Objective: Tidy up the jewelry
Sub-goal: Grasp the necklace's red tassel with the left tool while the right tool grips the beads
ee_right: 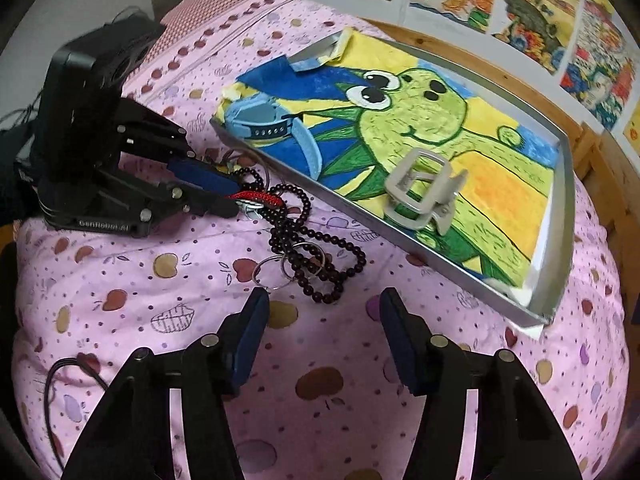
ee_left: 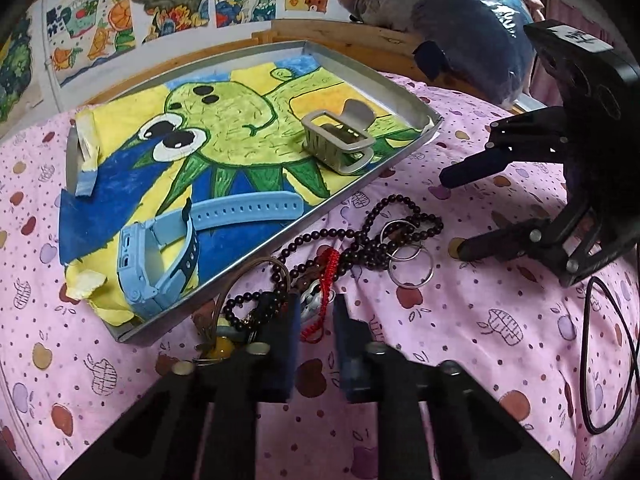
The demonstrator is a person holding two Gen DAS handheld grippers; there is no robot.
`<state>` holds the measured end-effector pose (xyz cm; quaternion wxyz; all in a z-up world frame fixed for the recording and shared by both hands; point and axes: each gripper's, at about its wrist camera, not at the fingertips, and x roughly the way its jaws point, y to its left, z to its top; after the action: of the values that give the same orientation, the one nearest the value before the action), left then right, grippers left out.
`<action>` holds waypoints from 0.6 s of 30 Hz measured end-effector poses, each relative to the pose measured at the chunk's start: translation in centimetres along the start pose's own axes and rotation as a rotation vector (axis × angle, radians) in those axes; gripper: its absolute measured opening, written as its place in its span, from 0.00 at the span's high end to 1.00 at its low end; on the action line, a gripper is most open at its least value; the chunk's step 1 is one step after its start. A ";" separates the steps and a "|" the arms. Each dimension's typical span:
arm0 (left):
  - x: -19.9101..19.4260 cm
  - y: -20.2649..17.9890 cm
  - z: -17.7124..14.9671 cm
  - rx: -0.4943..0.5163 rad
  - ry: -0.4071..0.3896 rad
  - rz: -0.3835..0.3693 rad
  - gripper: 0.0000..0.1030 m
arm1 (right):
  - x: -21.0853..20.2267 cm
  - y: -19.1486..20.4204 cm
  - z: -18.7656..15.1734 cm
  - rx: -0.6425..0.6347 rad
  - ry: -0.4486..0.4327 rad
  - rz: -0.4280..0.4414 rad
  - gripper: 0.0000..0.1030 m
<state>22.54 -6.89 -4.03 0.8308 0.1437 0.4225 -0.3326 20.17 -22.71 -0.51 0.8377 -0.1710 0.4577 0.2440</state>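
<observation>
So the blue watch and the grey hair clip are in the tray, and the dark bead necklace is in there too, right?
Not quite. The blue watch and grey hair clip are in the tray, but the dark bead necklace lies outside it on the pink bedcover, beside the tray's near edge. The right wrist view shows this clearly.

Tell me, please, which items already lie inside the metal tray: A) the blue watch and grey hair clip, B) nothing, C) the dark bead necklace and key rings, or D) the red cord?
A: the blue watch and grey hair clip rest in the tray; the bead necklace, key rings and red cord lie on the bedspread.
</observation>
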 end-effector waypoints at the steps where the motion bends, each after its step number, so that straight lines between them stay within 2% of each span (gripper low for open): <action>1: 0.1 0.1 0.0 -0.004 0.002 0.000 0.93 | 0.3 0.0 0.3 -0.013 0.011 -0.008 0.55; 2: 0.1 0.1 0.0 -0.010 0.002 -0.002 0.93 | 0.6 0.0 0.4 -0.019 0.025 -0.015 0.58; 4: 0.0 0.2 0.0 -0.015 -0.007 -0.001 0.94 | 1.3 -0.1 0.5 -0.020 0.056 -0.023 0.72; 5: 0.0 0.2 0.0 -0.016 -0.009 0.000 0.95 | 1.4 -0.1 0.5 -0.018 0.061 -0.021 0.75; 7: -0.3 0.2 0.0 -0.019 -0.021 0.006 0.95 | 1.5 -0.1 0.4 -0.014 0.062 -0.021 0.91; 8: -0.4 0.2 0.0 -0.023 -0.026 0.011 0.95 | 1.4 -0.1 0.3 -0.007 0.056 -0.020 0.95; 11: -1.2 0.4 0.0 -0.040 -0.050 0.017 0.95 | 0.8 0.0 0.1 0.014 0.021 -0.028 0.95; 18: -4.4 0.7 0.0 -0.087 -0.122 0.031 0.96 | -3.9 -0.2 0.0 0.085 -0.155 -0.062 0.95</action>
<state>21.15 -4.42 -0.57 0.8656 0.0934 0.3828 -0.3090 18.47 -23.85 2.81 0.8842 -0.1299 0.3960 0.2108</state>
